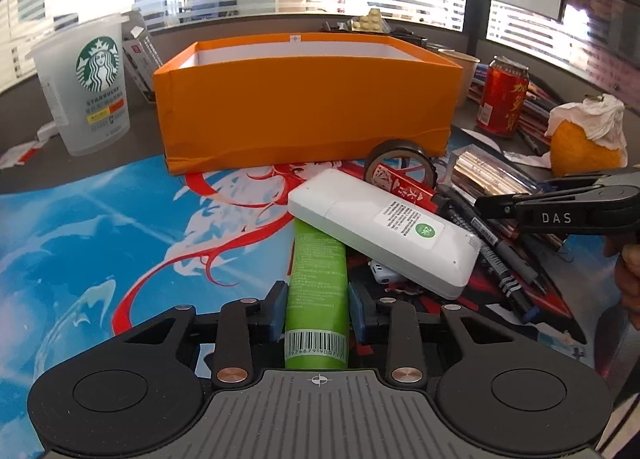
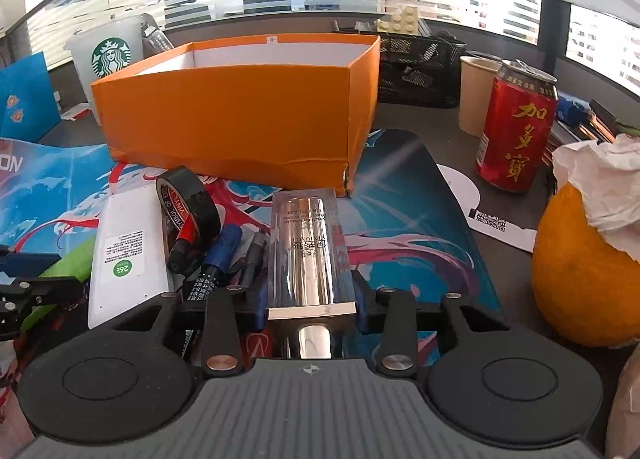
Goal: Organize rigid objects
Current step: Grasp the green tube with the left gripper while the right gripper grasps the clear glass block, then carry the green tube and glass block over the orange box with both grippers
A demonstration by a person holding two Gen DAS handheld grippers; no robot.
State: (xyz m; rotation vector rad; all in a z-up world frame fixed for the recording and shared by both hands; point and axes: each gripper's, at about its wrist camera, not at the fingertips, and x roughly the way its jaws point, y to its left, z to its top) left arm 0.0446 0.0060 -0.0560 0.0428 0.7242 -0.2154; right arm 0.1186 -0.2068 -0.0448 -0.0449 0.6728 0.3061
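Holding two things at once is what worries me. Starting at the left of the left wrist view, the cup [image 1: 86, 87] stands upper left, well clear of my path, so I leave it out of the reckoning. The box [image 1: 304, 103] sits at centre, open-topped, and I judge it the likely place for the rigid things. Below it, at lower centre, my left claw [image 1: 318, 313] is closed on the green tube [image 1: 318, 291], pads against both its sides near the barcode end. The tube's far end lies under the remote [image 1: 384, 227], which rests across it at a slant. If I lift straight up, I expect the remote to tip or slide off toward the pens [image 1: 496, 255] and the tape [image 1: 400, 163] just beyond it, scattering the pile. Drawing the tube back toward me first looks safer. A soft tube may also squeeze and slip in the pads.

In the right wrist view, again left to right: the remote and tape lie at centre left, then my right claw [image 2: 310, 307] at lower centre, gripping the clear case [image 2: 308, 251] by its near end. The case looks slick and long, so it may pivot downward in the pads as I raise it. Its far end is near the box's lower corner and could catch that wall. The can [image 2: 516, 127] and orange [image 2: 584, 271] at right stand close enough to be knocked by a wide swing.
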